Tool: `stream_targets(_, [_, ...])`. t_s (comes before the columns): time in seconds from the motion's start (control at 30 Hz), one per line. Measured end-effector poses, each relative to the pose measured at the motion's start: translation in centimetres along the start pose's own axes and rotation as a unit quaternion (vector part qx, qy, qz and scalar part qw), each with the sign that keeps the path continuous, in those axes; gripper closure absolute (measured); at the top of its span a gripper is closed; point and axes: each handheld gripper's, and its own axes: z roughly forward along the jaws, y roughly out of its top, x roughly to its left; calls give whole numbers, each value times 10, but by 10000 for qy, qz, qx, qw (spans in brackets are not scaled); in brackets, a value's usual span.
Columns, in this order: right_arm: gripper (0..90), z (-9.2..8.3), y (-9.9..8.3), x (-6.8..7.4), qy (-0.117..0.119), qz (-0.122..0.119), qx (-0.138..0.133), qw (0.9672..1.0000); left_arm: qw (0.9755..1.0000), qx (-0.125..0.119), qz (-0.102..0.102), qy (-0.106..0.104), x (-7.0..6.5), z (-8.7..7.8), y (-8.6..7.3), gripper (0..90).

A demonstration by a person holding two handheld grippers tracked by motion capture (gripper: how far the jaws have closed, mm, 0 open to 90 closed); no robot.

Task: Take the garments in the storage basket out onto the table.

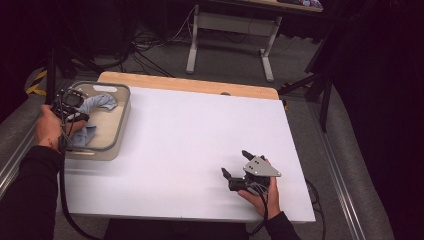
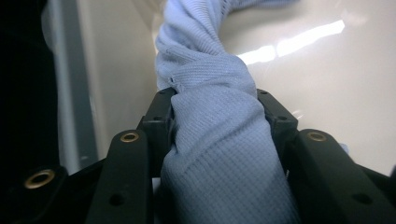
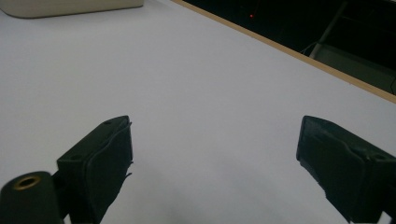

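A light blue cloth (image 1: 101, 103) lies bunched in a beige bin (image 1: 123, 116) at the table's left edge. My left gripper (image 1: 80, 114) reaches down into the bin. In the left gripper view the cloth (image 2: 205, 65) is a thick twisted roll that fills the gap between the jaws of my left gripper (image 2: 217, 109), and both pads press into it above the bin's glossy floor (image 2: 317, 79). My right gripper (image 1: 235, 162) rests low over the white table (image 1: 190, 125) at the front right. In its own view my right gripper (image 3: 215, 144) is open wide, with nothing between the jaws.
The bin's corner (image 3: 70, 7) sits far off in the right gripper view, across the white table top (image 3: 187, 70). A wooden strip (image 1: 200, 86) edges the table's far side. Beyond it are a desk frame (image 1: 230, 30) and cables on the floor.
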Motion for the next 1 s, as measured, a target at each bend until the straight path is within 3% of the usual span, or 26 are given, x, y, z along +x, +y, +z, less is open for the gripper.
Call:
stream_targets(0.17, [111, -1, 1, -1, -20, 8, -28, 10000, 9974, -711, -86, -58, -1, -20, -5, 576])
stream_targets(0.27, [111, -1, 1, -1, -36, 13, -73, 10000, 9941, -1071, -92, -135, -4, -32, -6, 582])
stream_targets(0.3, [111, -1, 1, -1, -31, 16, -73, 10000, 9917, -1283, -72, -59, -7, -39, -7, 583])
stream_targets(0.37, [111, -1, 1, -1, -46, 0, -76, 10000, 9888, -1485, -75, -89, -9, -45, -8, 586])
stream_targets(0.4, [111, -1, 1, -1, -46, 0, -76, 10000, 9888, -1485, -75, -89, -9, -45, -8, 587])
stream_targets(0.6, [111, -2, 1, -1, -61, 8, -93, 9999, 9796, -2007, -38, -74, -14, -62, -11, 590])
stream_targets(0.83, [111, -2, 1, -1, -76, 24, -115, 9999, 9699, -2426, -33, -186, -18, -79, -13, 592])
stream_targets(0.87, [111, -2, 1, -1, -76, 24, -115, 9999, 9699, -2426, -33, -186, -18, -79, -13, 592])
stream_targets(1.0, [111, -2, 2, -2, -90, 37, -138, 9999, 9652, -2602, 32, -247, -22, -87, -12, 592])
